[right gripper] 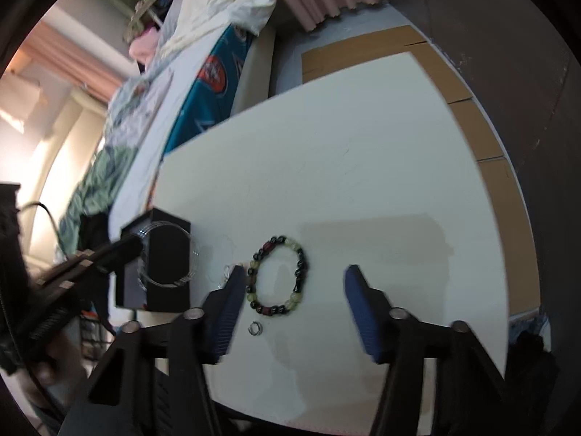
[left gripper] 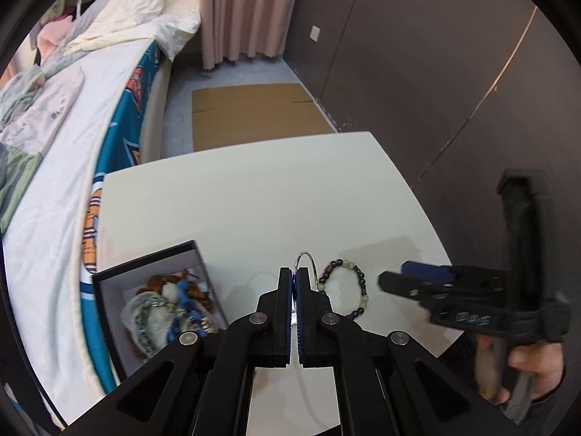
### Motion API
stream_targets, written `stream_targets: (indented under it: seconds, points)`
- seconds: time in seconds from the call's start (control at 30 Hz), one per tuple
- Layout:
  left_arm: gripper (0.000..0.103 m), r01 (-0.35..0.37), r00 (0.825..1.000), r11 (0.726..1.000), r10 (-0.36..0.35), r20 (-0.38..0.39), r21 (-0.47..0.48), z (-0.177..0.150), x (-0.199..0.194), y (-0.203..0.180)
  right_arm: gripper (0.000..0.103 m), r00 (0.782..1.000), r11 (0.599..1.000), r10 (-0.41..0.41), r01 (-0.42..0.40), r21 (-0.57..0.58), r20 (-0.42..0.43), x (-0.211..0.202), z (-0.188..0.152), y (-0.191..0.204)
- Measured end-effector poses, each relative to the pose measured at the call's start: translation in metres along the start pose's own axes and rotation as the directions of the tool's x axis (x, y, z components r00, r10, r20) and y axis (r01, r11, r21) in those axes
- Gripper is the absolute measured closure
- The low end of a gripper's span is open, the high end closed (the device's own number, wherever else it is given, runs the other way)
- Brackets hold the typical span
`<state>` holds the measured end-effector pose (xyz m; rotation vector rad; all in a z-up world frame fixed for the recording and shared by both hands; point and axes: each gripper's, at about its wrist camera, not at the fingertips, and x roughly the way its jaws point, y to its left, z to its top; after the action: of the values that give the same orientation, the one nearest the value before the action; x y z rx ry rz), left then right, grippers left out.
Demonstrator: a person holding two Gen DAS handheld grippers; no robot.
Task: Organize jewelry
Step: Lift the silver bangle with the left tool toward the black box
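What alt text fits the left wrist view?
The left gripper, shut on a thin silver bangle, hangs above a white table. An open box of jewelry sits to its left, a beaded bracelet to its right, with the right gripper beyond.

L gripper (left gripper: 295, 279) jaws pinched together; R gripper (right gripper: 294, 283) jaws spread.
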<state>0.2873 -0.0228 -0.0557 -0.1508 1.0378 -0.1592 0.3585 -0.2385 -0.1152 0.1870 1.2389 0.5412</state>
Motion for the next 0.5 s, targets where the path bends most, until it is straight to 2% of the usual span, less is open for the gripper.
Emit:
stream_targets:
  seconds: [0.13,0.2,0.37,0.47,0.5]
  points:
    - [0.102,0.000,1.000,1.000,0.000,0.026,-0.009,-0.002,-0.014,0.008,0.060,0.996,0.996,-0.083,0.082,-0.042,-0.020,0.016,0.000,0.011]
    - [0.102,-0.004,0.999,1.000,0.005,0.038,-0.014,-0.003,-0.022,0.012,0.067,0.992,0.991,-0.122,0.120,-0.062,-0.033,0.023,0.000,0.014]
    - [0.102,-0.011,0.998,0.999,0.014,0.064,-0.035,-0.008,-0.039,0.028,0.073,0.962,0.951,-0.271,0.262,-0.163,-0.033,0.037,-0.005,0.030]
    - [0.102,-0.015,0.997,0.998,0.019,0.075,-0.054,-0.012,-0.048,0.037,0.074,0.949,0.929,-0.315,0.305,-0.209,-0.013,0.040,-0.008,0.038]
    - [0.102,-0.015,0.997,0.998,0.020,0.078,-0.062,-0.013,-0.050,0.041,0.081,0.941,0.917,-0.338,0.329,-0.224,-0.002,0.040,-0.008,0.041]
